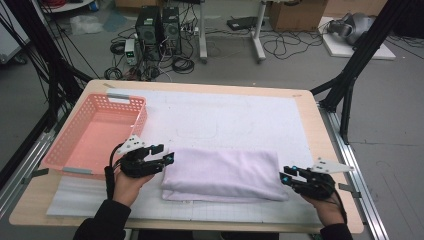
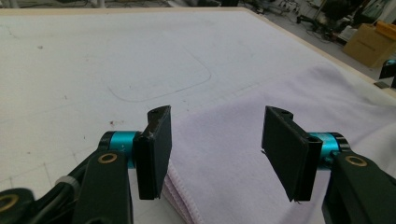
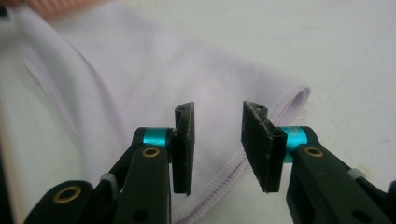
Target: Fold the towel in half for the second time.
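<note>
In the high view, a folded lilac towel (image 1: 223,175) lies on the white mat (image 1: 220,120) of the bench (image 1: 327,150). The left gripper (image 1: 167,159) is just at its left short edge and the right gripper (image 1: 285,177) just at its right short edge. A pink basket (image 1: 127,102) stands beyond the left gripper, apart from the towel. Neither gripper holds anything here.

In the left gripper view, the fingers (image 2: 156,149) stand well open, with nothing pressed between them. The folded edge of the towel (image 2: 243,158) lies below and between them, and its stacked layers show beside the left finger. The risk here is that the fingers, if they close, catch the top layer alone; then the fold would open when the towel is lifted.

In the right gripper view, the fingers (image 3: 184,144) are partly open and empty. The towel (image 3: 154,84) lies under and ahead of them, and its hemmed corner (image 3: 299,95) is beyond the right finger. This gap is narrower, so the fingers could push the cloth away instead of going around it. If one side grips and the other misses, the towel would probably hang, drag on the mat and lose its shape before reaching the basket.
</note>
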Demonstrator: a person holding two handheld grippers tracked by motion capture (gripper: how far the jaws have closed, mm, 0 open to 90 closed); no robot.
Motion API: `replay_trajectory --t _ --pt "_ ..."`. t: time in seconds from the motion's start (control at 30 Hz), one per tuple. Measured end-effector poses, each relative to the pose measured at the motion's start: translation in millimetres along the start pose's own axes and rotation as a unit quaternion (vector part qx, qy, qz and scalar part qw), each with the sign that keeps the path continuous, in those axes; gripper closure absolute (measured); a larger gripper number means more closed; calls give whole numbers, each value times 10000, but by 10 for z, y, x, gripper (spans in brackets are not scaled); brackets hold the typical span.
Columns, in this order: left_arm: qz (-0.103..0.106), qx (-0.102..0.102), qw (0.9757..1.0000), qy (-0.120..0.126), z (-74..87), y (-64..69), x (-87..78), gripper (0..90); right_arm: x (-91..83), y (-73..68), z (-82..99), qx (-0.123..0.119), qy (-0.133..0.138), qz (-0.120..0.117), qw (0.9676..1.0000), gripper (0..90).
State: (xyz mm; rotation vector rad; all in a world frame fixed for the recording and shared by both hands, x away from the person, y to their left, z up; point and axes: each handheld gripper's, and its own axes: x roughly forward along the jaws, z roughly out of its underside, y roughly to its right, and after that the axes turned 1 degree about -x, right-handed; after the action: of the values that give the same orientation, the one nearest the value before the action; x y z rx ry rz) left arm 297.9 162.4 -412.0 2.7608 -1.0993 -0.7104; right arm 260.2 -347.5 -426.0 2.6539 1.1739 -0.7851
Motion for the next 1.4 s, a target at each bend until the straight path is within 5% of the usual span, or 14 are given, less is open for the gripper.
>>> replay_trajectory --t 0.07,0.17,0.27,0.33,0.43,0.53,0.6,0.67,0.7,0.77,1.13,1.4 --pt "-79 17 9999 -94 29 -5 45 425 117 -42 5 -126 -282 -165 9994 641" --pt "-165 -7 9997 -166 70 -21 67 420 161 -75 27 -281 -539 -82 9981 635" --pt "-301 -57 9993 -226 94 -47 81 410 68 2 -10 111 -99 336 9993 591" --pt "-380 -110 9987 -323 114 -60 99 406 56 64 -30 385 50 676 9970 550" --pt "-478 -171 9977 -441 138 -64 126 386 199 127 -51 700 -126 836 9940 503" --pt "-403 -376 9952 -808 229 -101 193 391 395 144 -88 855 -426 874 9916 526" --pt "-344 -289 9945 -946 258 -104 206 521 467 151 -90 986 -618 829 9897 642" --pt "-266 -108 9946 -1001 277 -86 208 760 494 150 -98 970 -649 759 9903 841" --pt "-266 -108 9946 -1001 277 -86 208 846 494 150 -98 970 -649 759 9903 841" --pt "-262 60 9959 -866 231 -51 183 852 481 127 -127 793 -577 807 9919 846" --pt "-389 -215 9981 -428 167 -150 182 860 476 205 -195 1110 -189 927 9893 849" --pt "-623 -189 9946 -811 241 -143 262 785 584 224 -161 980 -555 1367 9842 787"
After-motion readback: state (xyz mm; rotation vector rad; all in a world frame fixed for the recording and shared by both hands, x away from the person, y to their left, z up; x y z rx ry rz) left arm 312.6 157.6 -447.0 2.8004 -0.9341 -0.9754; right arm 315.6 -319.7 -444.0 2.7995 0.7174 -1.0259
